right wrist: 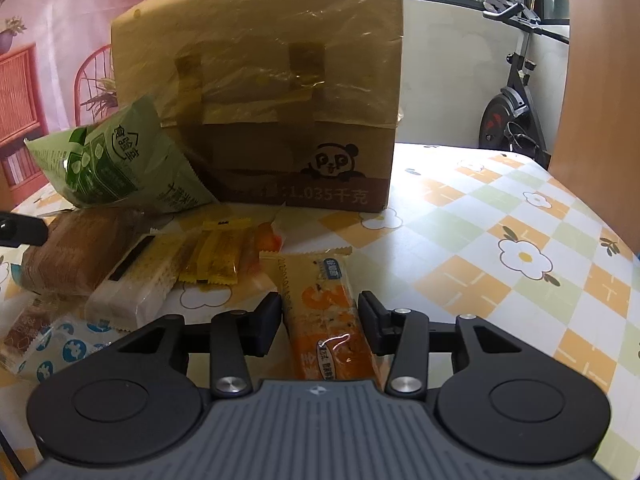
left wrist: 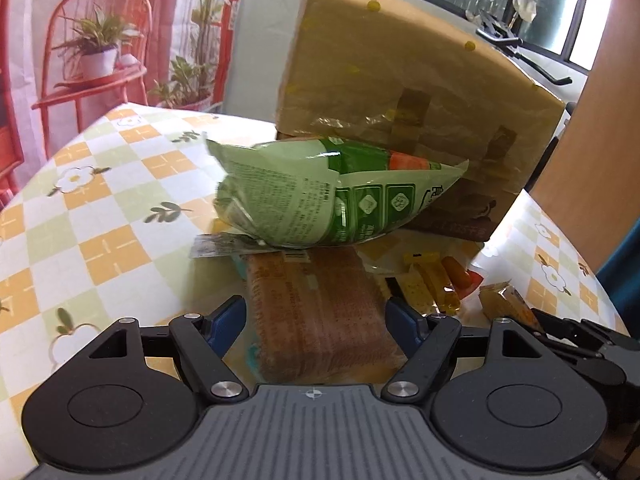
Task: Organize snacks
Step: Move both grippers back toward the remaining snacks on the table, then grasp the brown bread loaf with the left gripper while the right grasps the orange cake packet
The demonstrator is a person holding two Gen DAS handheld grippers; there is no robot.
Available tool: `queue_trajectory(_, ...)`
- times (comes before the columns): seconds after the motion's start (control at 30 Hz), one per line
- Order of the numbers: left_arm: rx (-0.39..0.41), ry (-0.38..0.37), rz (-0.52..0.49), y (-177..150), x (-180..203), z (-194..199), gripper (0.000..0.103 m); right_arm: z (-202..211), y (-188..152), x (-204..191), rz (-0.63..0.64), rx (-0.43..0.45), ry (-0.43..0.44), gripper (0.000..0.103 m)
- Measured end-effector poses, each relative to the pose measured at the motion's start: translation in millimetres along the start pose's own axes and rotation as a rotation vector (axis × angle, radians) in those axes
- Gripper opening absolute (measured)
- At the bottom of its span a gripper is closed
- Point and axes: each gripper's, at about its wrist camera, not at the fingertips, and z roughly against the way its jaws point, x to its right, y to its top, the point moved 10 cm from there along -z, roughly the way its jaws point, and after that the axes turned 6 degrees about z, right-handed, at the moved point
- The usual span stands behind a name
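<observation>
In the left wrist view my left gripper (left wrist: pixel 316 320) stands open astride a brown loaf packet (left wrist: pixel 316 312), with a gap at each blue pad. A green snack bag (left wrist: pixel 320 196) leans on the cardboard box (left wrist: pixel 400 80) just beyond. In the right wrist view my right gripper (right wrist: pixel 320 316) straddles an orange snack bar packet (right wrist: pixel 324 312) lying flat on the table. Its black fingers (right wrist: pixel 268 320) sit close against the packet's sides and a thin gap shows on the right. The packet is not squeezed or lifted.
Yellow sachets (right wrist: pixel 216 256), a white cracker packet (right wrist: pixel 136 280) and a blue-and-white packet (right wrist: pixel 60 348) lie left of the bar. The panda-printed box (right wrist: pixel 260 100) stands behind on the checked tablecloth (right wrist: pixel 500 240). An exercise bike (right wrist: pixel 516 112) stands beyond the table.
</observation>
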Motion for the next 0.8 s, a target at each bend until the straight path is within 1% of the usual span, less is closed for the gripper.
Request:
queue_trajectory(0.07,-0.009,-0.003,-0.001,1,3,-4,0.079,-1,0,1,-0.009,-0.001,0.005,0.046)
queue_trajectory(0.17,-0.020,0.028,-0.010,1,6,-13,0.079,-2,0,1,-0.009,-0.004,0.005,0.046)
queue_trajectory(0.23,-0.019,0.046,-0.008,2,7,-18,0.084,-3,0,1,-0.005,-0.007,0.004,0.046)
queue_trajectory(0.33,-0.009,0.087,0.004,3,9,-23,0.086,-3,0,1,-0.005,-0.010,0.005,0.046)
queue_trajectory(0.4,-0.005,0.113,-0.017,0,11,-26,0.088,-4,0,1,-0.007,-0.010,0.007,0.046)
queue_trajectory(0.5,-0.016,0.162,-0.069,-9,10,-31,0.086,-4,0,1,-0.007,-0.011,0.008,0.046)
queue_trajectory(0.53,-0.020,0.161,-0.071,-12,8,-30,0.083,-4,-1,1,-0.008,-0.011,0.008,0.046)
queue_trajectory(0.6,-0.003,0.135,-0.065,-14,5,-23,0.081,-4,0,2,-0.012,-0.012,0.012,0.046)
queue_trajectory(0.7,-0.001,0.123,-0.076,-19,2,-12,0.080,-5,-1,3,-0.022,-0.012,0.019,0.046)
queue_trajectory(0.8,-0.008,0.086,-0.035,-20,-2,-5,0.079,-5,-1,5,-0.029,-0.012,0.024,0.046)
